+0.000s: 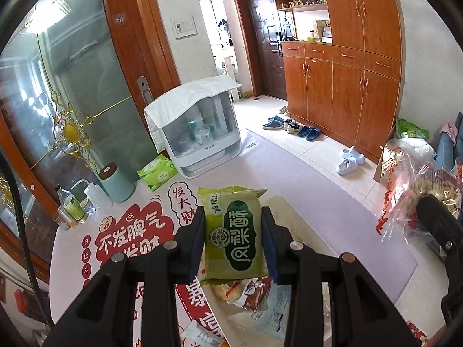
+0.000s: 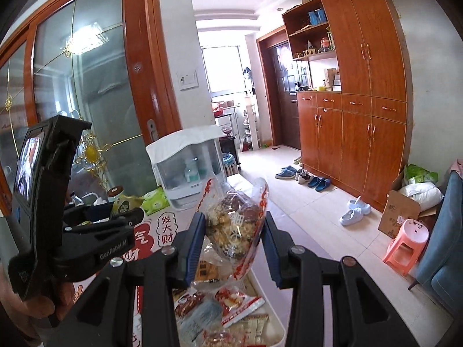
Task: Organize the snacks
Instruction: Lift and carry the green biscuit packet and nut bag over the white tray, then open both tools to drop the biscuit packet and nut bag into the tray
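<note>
Green pastry packet (image 1: 233, 232) sat upright, clamped between the left gripper (image 1: 233, 240) pads, raised above the white tray (image 2: 276, 322) of snacks. Right gripper (image 2: 233, 240) pinched a clear bag of mixed snacks (image 2: 234, 225) above that same tray.

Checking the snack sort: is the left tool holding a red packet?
No: the left tool is clamped on a green snack packet with white characters, held above the white tray.
</note>
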### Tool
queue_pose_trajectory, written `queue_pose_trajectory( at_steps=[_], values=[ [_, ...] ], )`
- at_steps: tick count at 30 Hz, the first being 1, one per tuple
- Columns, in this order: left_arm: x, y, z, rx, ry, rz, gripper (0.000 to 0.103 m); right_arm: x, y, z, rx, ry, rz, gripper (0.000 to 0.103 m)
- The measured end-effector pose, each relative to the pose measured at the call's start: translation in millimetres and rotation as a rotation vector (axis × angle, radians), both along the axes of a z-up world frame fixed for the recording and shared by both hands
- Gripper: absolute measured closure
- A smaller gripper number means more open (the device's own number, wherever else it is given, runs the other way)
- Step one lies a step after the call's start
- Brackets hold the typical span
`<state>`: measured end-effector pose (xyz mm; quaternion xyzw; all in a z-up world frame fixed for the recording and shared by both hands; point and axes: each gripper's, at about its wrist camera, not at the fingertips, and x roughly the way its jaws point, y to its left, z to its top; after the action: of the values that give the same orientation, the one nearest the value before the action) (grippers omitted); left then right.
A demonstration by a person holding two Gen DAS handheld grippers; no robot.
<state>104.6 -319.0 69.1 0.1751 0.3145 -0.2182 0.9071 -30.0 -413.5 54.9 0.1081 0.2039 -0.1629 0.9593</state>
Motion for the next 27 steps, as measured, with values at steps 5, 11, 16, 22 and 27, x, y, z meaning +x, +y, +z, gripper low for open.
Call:
queue_pose_trajectory(
  at_steps=[5,11,16,22,27],
  values=[
    [11,-7,-9,0.022,0.009,0.016,0.068,16,-5,-6,0.004,0.029,0.004,0.064],
    [23,-11,-34,0.067,0.044,0.035,0.068,30,-6,-24,0.008,0.097,0.029,0.064],
    [29,-9,-57,0.096,0.078,0.053,0.068,40,-3,-39,0.005,0.146,0.047,0.063],
    [32,-8,-84,0.154,0.092,0.052,0.068,53,3,-60,-0.001,0.224,0.074,0.063],
    [34,-4,-100,0.184,0.108,0.056,0.066,62,8,-77,0.001,0.286,0.091,0.063]
  ],
)
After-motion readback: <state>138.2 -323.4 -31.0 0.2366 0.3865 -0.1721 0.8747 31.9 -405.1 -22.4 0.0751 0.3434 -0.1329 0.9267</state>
